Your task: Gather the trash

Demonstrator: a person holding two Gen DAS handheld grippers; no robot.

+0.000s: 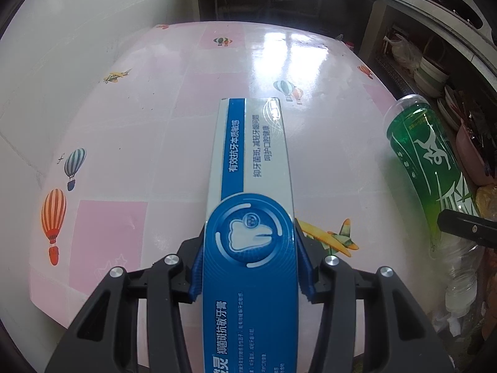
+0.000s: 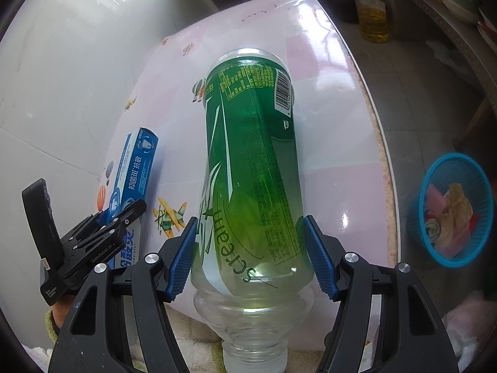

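Note:
My left gripper (image 1: 250, 267) is shut on a blue and white toothpaste box (image 1: 253, 161) and holds it lengthwise above the pink table (image 1: 139, 130). The box (image 2: 136, 161) and the left gripper (image 2: 124, 217) also show at the left of the right wrist view. My right gripper (image 2: 250, 258) is shut on an empty green-labelled plastic bottle (image 2: 251, 161), cap end towards the camera. The bottle (image 1: 425, 168) shows at the right of the left wrist view.
A blue mesh basket (image 2: 428, 236) holding scraps stands on the floor to the right of the table edge (image 2: 382, 143). A bottle of yellow oil (image 2: 371, 12) stands on the floor beyond. Shelves with bowls (image 1: 431, 74) run along the right. A white wall (image 1: 62, 46) borders the table's left.

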